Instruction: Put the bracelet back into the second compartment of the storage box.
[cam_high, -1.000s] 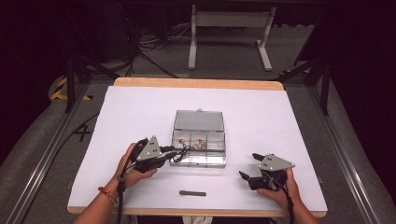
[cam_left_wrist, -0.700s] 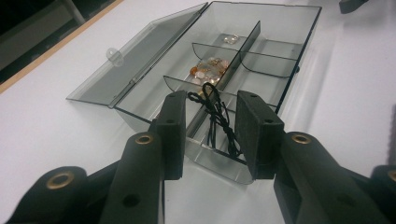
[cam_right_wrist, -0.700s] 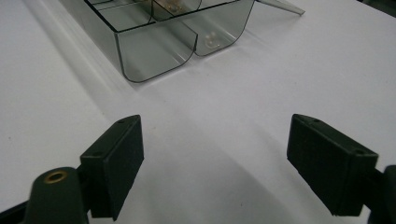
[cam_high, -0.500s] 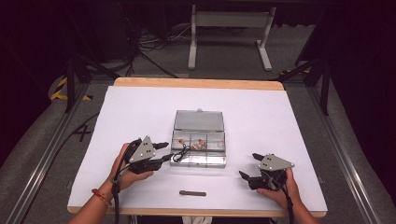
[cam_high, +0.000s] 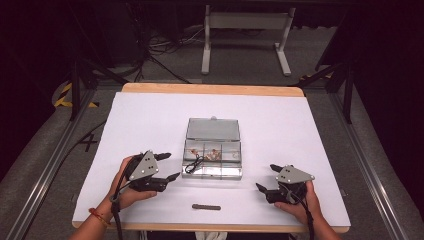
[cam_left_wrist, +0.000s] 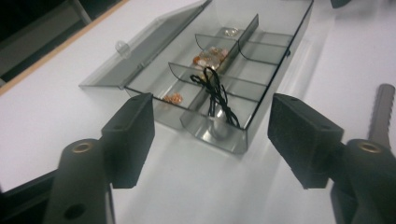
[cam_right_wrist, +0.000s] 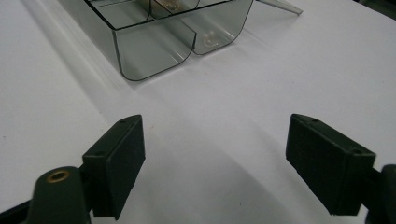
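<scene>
White table (cam_high: 150, 120), wide and mostly bare. Clear box (cam_high: 213, 150) at centre, lid flat open behind, compartments showing. Left gripper (cam_high: 169, 166) just left of box, jaws just been opening, spread wide, nothing between them. Right gripper (cam_high: 266, 178) near box's right corner, jaws released, nothing held. Black cord (cam_left_wrist: 215, 93) draped over box's near divider, resting inside, apart from both grippers. Dark bar (cam_high: 206, 206) near front edge. Copper bits (cam_left_wrist: 209, 56) in middle cells.

The table (cam_high: 150, 120) is viewed from above, facing forward and down. The clear box (cam_high: 213, 148) is seen close up by both gripper views (cam_left_wrist: 224, 60) (cam_right_wrist: 154, 42).
</scene>
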